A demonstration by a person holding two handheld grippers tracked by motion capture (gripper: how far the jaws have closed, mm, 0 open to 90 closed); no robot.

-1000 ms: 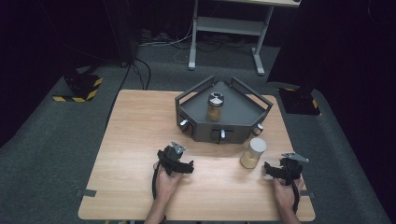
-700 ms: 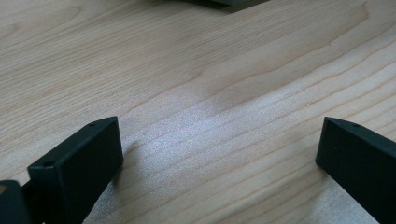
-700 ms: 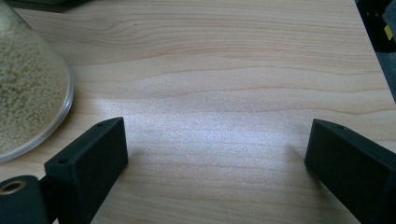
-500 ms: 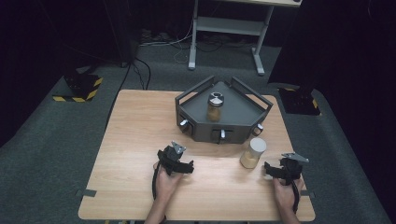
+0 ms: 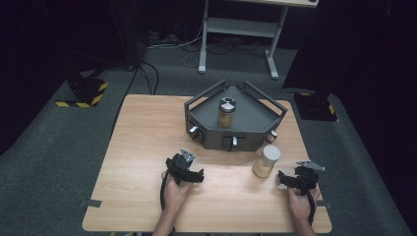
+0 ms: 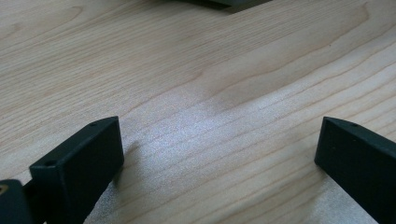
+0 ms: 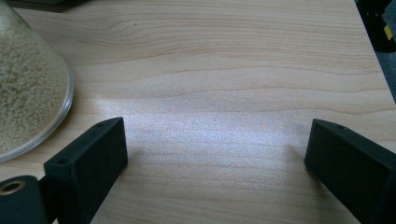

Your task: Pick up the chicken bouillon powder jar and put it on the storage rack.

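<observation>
Standing upright on the wooden table (image 5: 137, 147), the jar of pale grains (image 5: 266, 161) with its white lid sits just in front of the dark tray's (image 5: 255, 129) right front corner, exactly where it stood a second ago. The right gripper (image 5: 284, 179) lies near it, a little toward the person's side, jaws spread wide with only bare wood between them; in the right gripper view the jar's glass wall (image 7: 28, 88) bulges in at the left, beside the left jaw but clear of it. The left gripper (image 5: 189, 176) rests well apart on the table's near middle, also released and empty. Neither hand has shifted since the earlier frames.

Inside the tray a second jar (image 5: 226, 112) with a dark lid stands upright, unmoved. The table sits on grey carpet (image 5: 59, 147); behind it a white metal stand (image 5: 238, 29) and a yellow-and-black striped block (image 5: 83, 93) show against a dark room.
</observation>
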